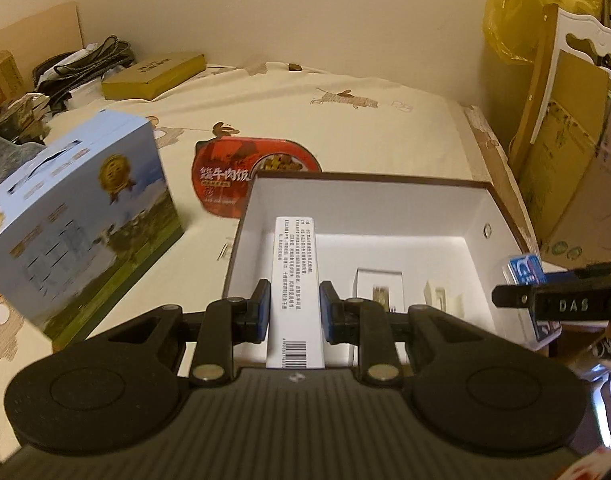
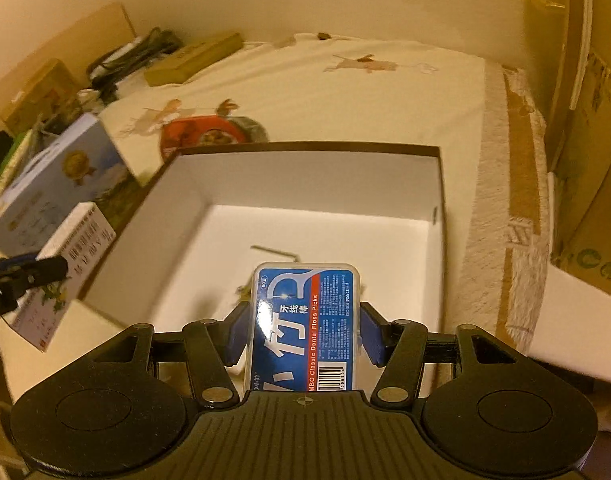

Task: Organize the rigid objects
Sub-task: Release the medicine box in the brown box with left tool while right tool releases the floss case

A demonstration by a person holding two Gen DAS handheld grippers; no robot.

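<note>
The left gripper (image 1: 295, 312) clamped a white carton (image 1: 295, 280) with unreadable small print, the right gripper (image 2: 303, 334) a case (image 2: 303, 328) reading "Classic Dental Floss Picks", both above the box (image 2: 305, 150), whose contents were blurred.

Narrow white carton (image 1: 295, 280): near end hidden behind the gripper body at lower centre; side print too small to read.
Floss pick case (image 2: 305, 328): lower end hidden by the gripper body; fine print illegible.
Red food tub (image 1: 241, 176): right part hidden behind the open box's wall (image 1: 369, 188).
Blue carton (image 2: 57, 184): blurred, left of frame; lettering unreadable.
Items on box floor (image 1: 379, 292): too small to identify.
</note>
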